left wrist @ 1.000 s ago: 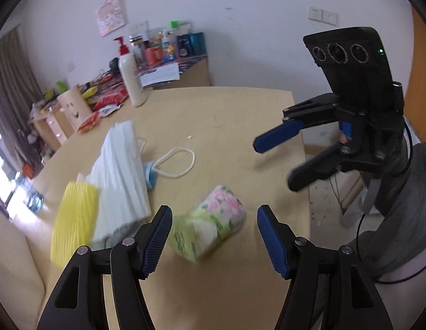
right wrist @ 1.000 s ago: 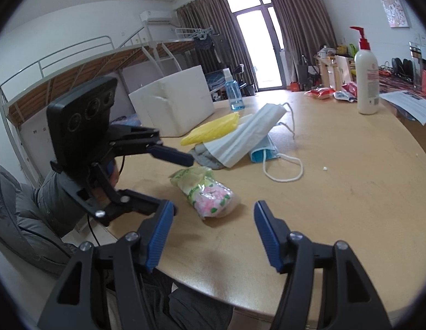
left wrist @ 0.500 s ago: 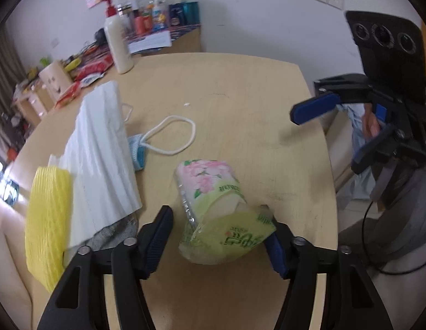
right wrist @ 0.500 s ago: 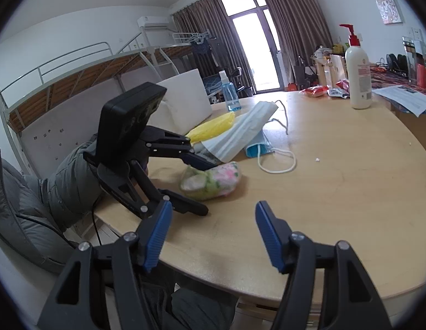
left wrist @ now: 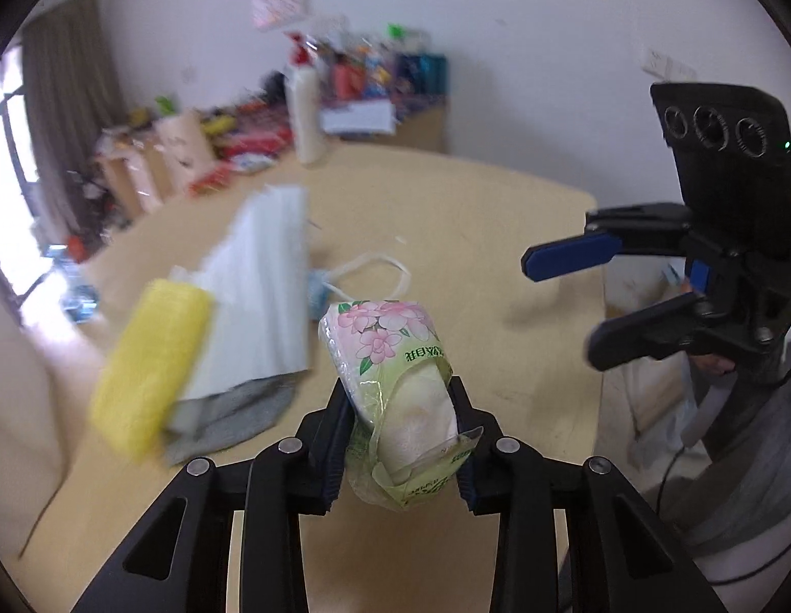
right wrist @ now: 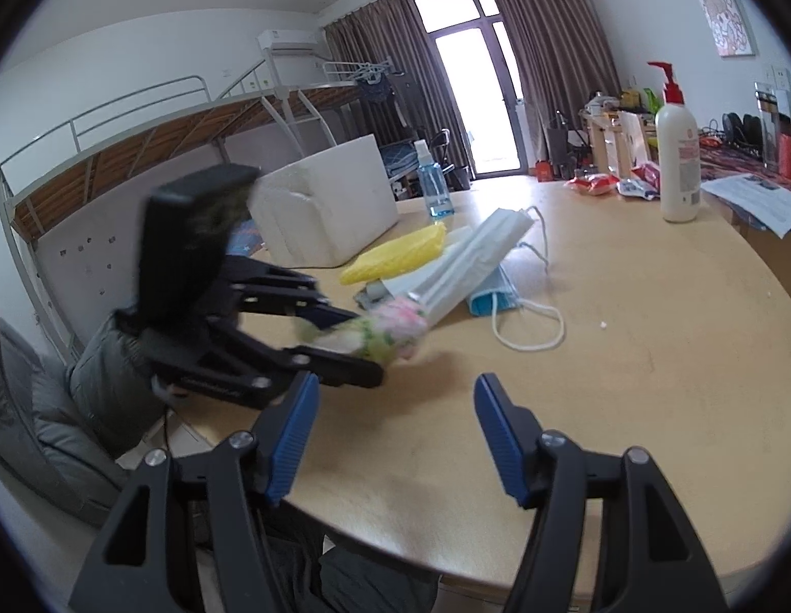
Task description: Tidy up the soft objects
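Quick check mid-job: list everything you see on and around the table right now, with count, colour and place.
tissue pack: 1, green with pink flowers, clamped in left gripper
face masks: a white stack plus a blue one, table centre
yellow cloth: 1, beside the masks
grey cloth: 1, under the masks
lotion bottle: 1, white, red pump, far edge
spray bottle: 1, blue
foam box: 1, white
table: 1, light wood
left gripper: black, shut
right gripper: blue pads, open
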`<action>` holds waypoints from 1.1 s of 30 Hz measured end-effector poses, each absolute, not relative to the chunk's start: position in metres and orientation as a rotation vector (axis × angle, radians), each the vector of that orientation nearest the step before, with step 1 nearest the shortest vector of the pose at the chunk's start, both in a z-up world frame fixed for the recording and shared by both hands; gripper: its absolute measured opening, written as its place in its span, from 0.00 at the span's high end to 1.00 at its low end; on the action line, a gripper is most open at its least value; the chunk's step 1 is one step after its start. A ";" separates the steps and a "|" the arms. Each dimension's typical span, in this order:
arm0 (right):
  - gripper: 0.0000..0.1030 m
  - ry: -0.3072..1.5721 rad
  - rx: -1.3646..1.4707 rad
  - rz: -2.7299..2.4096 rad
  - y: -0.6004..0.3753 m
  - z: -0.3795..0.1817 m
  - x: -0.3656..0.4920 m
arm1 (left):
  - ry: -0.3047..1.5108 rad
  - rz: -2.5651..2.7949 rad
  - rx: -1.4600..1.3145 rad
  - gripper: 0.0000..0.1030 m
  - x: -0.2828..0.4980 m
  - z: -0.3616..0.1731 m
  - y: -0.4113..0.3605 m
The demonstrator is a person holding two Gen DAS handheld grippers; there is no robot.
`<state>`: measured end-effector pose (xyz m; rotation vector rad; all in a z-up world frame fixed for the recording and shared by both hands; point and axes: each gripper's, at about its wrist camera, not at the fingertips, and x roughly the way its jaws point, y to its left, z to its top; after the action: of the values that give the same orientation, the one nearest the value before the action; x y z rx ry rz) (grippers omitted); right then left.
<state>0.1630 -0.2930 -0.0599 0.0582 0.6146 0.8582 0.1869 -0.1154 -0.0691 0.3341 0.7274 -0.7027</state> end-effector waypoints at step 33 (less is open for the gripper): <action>0.47 0.765 -0.202 0.594 -0.131 -0.037 0.257 | 0.505 -0.033 0.012 0.64 0.143 -0.058 0.028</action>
<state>0.2568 -0.1307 -0.0373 -0.2016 0.7647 0.5942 0.1425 0.0276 -0.0582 0.0121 0.5050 -0.0326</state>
